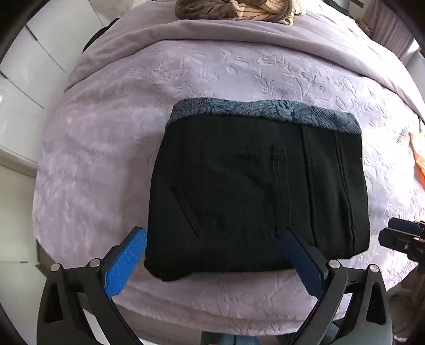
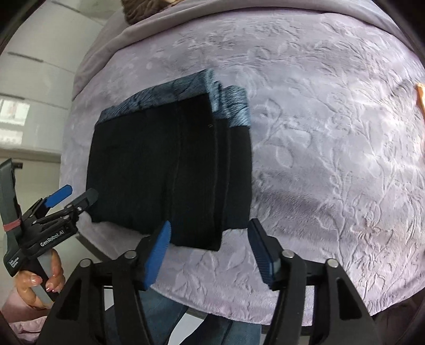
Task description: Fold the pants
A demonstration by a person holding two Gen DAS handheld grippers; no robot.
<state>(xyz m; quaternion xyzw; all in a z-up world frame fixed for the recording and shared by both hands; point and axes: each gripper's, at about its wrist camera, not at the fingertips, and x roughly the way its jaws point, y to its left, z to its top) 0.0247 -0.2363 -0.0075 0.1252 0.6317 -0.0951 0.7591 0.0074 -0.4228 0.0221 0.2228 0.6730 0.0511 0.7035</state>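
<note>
The black pants [image 1: 255, 191] are seen folded into a compact rectangle on the lilac embossed bedspread [image 1: 106, 159] of the bed, with the blue patterned waistband [image 1: 265, 111] at the far edge and the stacked layers shown at the right side. The left tongs [image 1: 212, 238] are held spread at the near left edge of the pants, and the right tongs [image 2: 208, 238] are held spread at the near right corner; nothing is pinched by either. A crumpled brown striped cloth [image 1: 233, 9] is seen at the far end of the bed, and an orange item [image 1: 418, 159] at the right edge.
</note>
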